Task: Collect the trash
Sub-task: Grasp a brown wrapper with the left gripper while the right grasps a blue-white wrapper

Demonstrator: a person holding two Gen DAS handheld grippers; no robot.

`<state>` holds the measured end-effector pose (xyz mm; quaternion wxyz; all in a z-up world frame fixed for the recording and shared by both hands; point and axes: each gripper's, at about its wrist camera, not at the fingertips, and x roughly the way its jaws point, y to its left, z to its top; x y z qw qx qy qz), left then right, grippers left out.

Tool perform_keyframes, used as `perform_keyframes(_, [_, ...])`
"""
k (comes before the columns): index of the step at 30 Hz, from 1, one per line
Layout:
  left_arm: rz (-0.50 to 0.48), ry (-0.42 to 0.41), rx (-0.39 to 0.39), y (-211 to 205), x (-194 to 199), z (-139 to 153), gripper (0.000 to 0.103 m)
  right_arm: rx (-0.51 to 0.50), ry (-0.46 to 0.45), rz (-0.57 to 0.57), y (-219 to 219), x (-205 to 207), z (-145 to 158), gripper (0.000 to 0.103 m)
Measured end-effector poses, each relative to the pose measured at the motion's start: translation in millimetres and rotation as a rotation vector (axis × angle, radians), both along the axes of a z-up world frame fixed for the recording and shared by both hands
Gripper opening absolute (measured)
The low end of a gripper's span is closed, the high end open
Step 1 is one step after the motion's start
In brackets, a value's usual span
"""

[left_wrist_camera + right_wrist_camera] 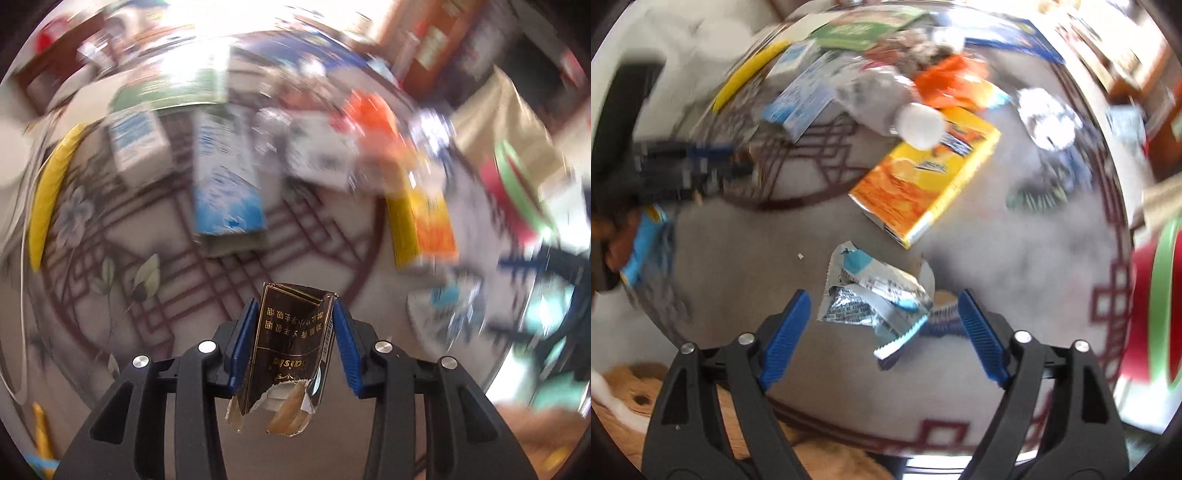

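1. Left gripper (295,332): I read its jaws as closed on a torn dark cigarette pack (290,354). Both blue pads press the pack's sides, and the torn end hangs toward the camera, below the jaws.
2. Right gripper (882,332): its jaws stand wide. A crumpled silver-and-blue wrapper (875,299) lies between them on the desk (1015,251). Neither pad touches the wrapper, and the gap is larger on the left pad's side.
3. Beyond the right jaws, ahead of the wrapper, lies an orange-and-yellow carton (923,184). Further out I see a clear plastic bottle with a white cap (918,123) and several blue-and-white boxes (801,99), all blurred.
4. Beyond the left jaws, the same heap appears ahead and well apart from the held pack; the view is heavily smeared.
5. Step in hand, as I judge it: the left side carries one item; the right side is set to pick the wrapper.
6. Next move calls for centring the right jaws over the wrapper, lowering until the pads flank it, then closing. The thin foil may slip or crush flat.
7. I cannot identify a bin for certain in either view.
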<state>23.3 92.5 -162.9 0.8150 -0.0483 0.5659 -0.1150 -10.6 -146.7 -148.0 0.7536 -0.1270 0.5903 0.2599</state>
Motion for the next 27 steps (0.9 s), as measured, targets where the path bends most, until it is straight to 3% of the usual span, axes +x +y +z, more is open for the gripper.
perform_keyframes(4, [0.145, -0.031, -0.101, 10, 1, 15, 0.039, -0.081, -0.009, 0.091, 20, 0, -15, 0.085])
perform_keyframes(5, [0.168, -0.046, -0.112, 10, 2, 19, 0.039, -0.073, -0.001, 0.106, 23, -1, -18, 0.081])
perform_keyframes(6, [0.186, -0.059, -0.123, 10, 1, 23, 0.039, -0.073, 0.008, 0.113, 26, -1, -22, 0.066])
perform_keyframes(9, [0.186, -0.071, -0.138, 3, 6, 30, 0.04, -0.09, 0.047, 0.113, 27, -2, -34, 0.032])
perform_keyframes(12, [0.164, -0.093, -0.101, -5, 4, 36, 0.04, -0.021, 0.075, 0.105, 23, -2, -27, 0.023])
perform_keyframes(17, [0.204, -0.101, -0.131, -7, 6, 39, 0.04, 0.098, 0.031, 0.033, 5, 7, 11, 0.021])
perform_keyframes(19, [0.197, -0.114, -0.103, -12, 8, 43, 0.041, 0.138, -0.001, 0.001, -4, 14, 30, 0.021])
perform_keyframes(21, [0.188, -0.15, -0.065, -19, 9, 50, 0.041, 0.145, -0.067, -0.028, -7, 23, 50, 0.021])
perform_keyframes(27, [0.234, -0.237, -0.058, -29, 13, 82, 0.041, 0.243, -0.247, -0.199, -28, 37, 107, 0.022])
